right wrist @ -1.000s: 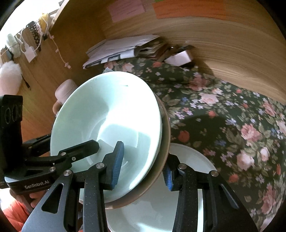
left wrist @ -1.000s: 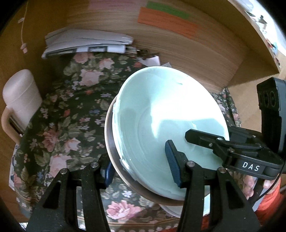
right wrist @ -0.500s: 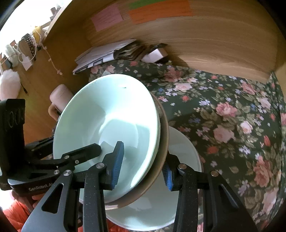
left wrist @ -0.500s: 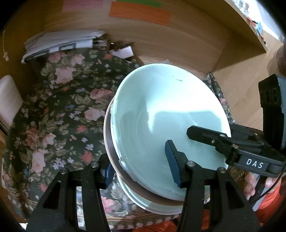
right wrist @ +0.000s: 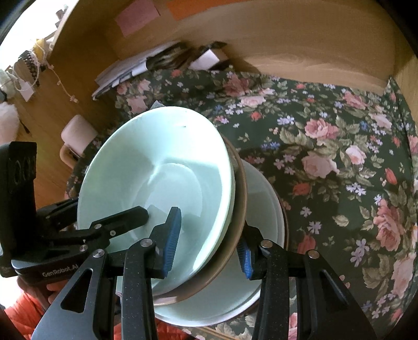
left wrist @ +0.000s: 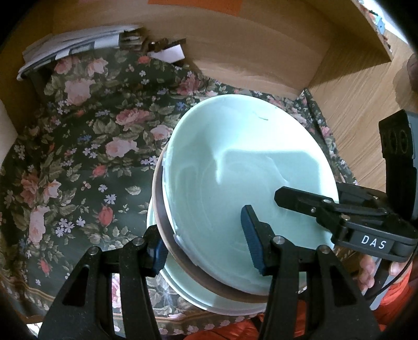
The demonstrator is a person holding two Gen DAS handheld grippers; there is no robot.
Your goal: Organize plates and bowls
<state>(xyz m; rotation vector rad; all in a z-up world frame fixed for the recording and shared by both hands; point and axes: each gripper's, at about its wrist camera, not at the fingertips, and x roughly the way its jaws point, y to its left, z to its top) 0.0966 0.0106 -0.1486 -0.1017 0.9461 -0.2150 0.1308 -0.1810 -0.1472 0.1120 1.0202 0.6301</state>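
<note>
Two hand-held grippers, left gripper (left wrist: 206, 248) and right gripper (right wrist: 209, 245), each pinch opposite rims of a pale mint bowl nested in a brown-rimmed dish (right wrist: 235, 209), hanging tilted right above the mint plate (right wrist: 263, 209) on the floral cloth (right wrist: 339, 157).

Floral cloth (left wrist: 86, 146), stacked papers (left wrist: 70, 49) against the wooden wall (left wrist: 248, 52), pink sticky note (right wrist: 137, 15).

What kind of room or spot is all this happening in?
Probably a lived-in home, perhaps a wooden desk nook serving as a table. A dark rose-patterned cloth covers the surface, a stack of loose papers lies against the wooden back panel, and pale green ceramic dishes are being handled.
</note>
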